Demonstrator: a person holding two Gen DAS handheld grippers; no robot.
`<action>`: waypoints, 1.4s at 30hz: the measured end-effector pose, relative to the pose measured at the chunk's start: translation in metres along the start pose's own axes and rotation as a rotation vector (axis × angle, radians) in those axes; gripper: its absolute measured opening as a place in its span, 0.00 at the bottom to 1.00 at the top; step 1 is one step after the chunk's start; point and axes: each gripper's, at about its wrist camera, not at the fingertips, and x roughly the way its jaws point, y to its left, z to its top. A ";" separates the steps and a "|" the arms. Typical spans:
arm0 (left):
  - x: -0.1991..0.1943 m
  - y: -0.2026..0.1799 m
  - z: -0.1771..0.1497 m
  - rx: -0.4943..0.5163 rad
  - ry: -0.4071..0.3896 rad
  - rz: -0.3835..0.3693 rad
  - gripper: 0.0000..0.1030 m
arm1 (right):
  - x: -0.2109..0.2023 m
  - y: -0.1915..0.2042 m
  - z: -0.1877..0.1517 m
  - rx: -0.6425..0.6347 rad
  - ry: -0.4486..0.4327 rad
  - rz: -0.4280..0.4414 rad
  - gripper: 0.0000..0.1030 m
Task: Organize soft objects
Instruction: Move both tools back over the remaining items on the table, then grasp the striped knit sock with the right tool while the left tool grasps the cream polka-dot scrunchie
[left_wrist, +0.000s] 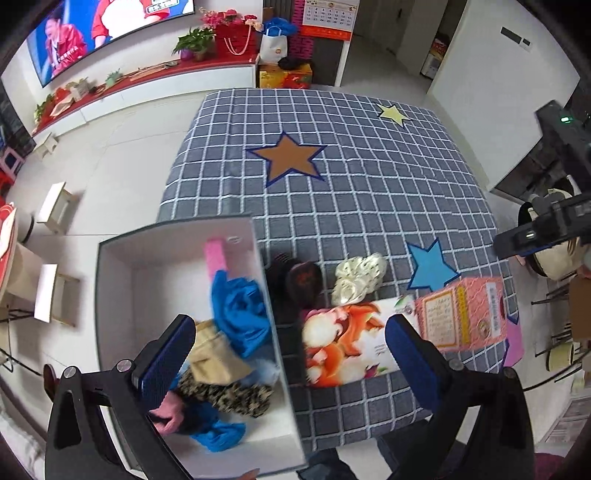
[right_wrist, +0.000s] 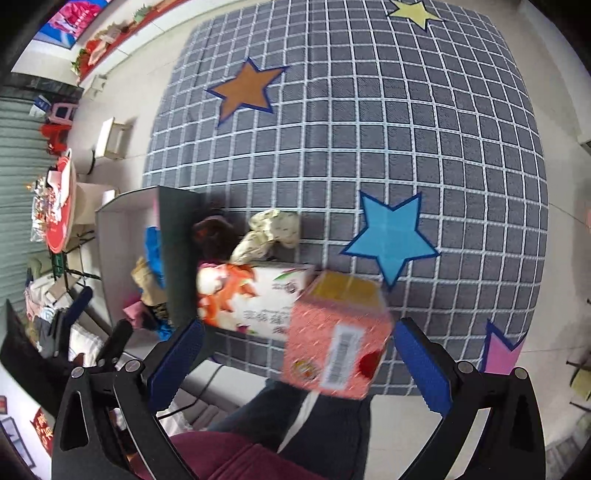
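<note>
Checked cloth covers the bench (left_wrist: 369, 184); several soft pieces already fill the white box (left_wrist: 177, 266); beside it, a cream bundle (left_wrist: 358, 275) and dark item (left_wrist: 299, 280) remain; left gripper (left_wrist: 288, 343) and right gripper (right_wrist: 295, 354) gape wide, empty.

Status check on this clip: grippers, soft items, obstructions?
Left gripper open, empty, above white box. Right gripper open, empty. Cream cloth and dark item outside box. Pink carton, floral carton nearby.
</note>
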 end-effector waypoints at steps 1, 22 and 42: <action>0.002 -0.001 0.003 -0.011 0.000 0.003 1.00 | 0.005 -0.002 0.009 -0.008 0.020 -0.004 1.00; 0.007 0.023 -0.027 -0.243 0.084 0.098 1.00 | 0.175 0.103 0.086 -0.213 0.287 0.087 1.00; 0.031 0.004 -0.001 -0.134 0.113 0.066 1.00 | 0.119 0.036 0.095 0.002 0.154 0.274 0.31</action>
